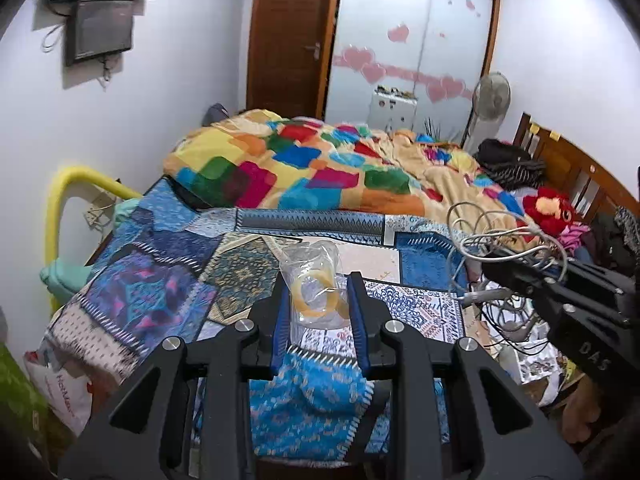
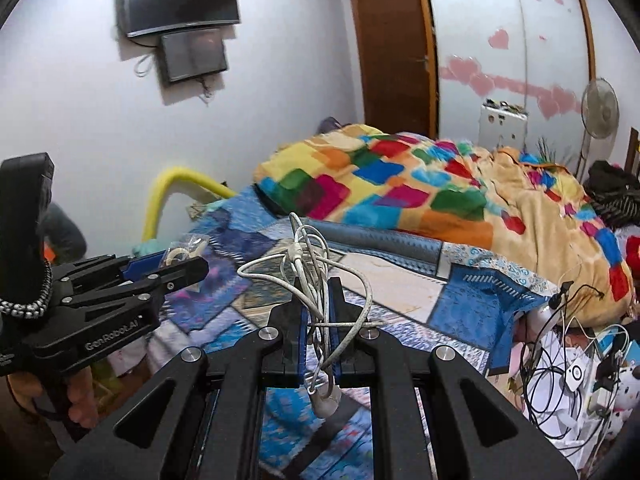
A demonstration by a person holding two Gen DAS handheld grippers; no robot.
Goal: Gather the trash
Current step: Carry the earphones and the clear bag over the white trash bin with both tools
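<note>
My left gripper (image 1: pixel 319 286) is shut on a clear plastic bag (image 1: pixel 312 280) with a yellowish tape ring inside, lifted above the blue patterned bedspread (image 1: pixel 160 280). The same left gripper (image 2: pixel 182 262) and its bag (image 2: pixel 184 252) show at the left of the right wrist view. My right gripper (image 2: pixel 318 290) is shut on a tangled white cable (image 2: pixel 316 276), whose loops rise above the fingers and whose plug end hangs below. In the left wrist view the right gripper (image 1: pixel 492 266) comes in from the right with the white cable (image 1: pixel 488 232) looping off its tip.
A colourful patchwork blanket (image 1: pixel 320 168) is heaped on the bed behind. Black wires, papers and small items (image 2: pixel 568 368) clutter the right side. A yellow padded rail (image 1: pixel 68 200), wall screens (image 2: pixel 180 4), a fan (image 1: pixel 492 96) and a wardrobe (image 1: pixel 416 40) stand around.
</note>
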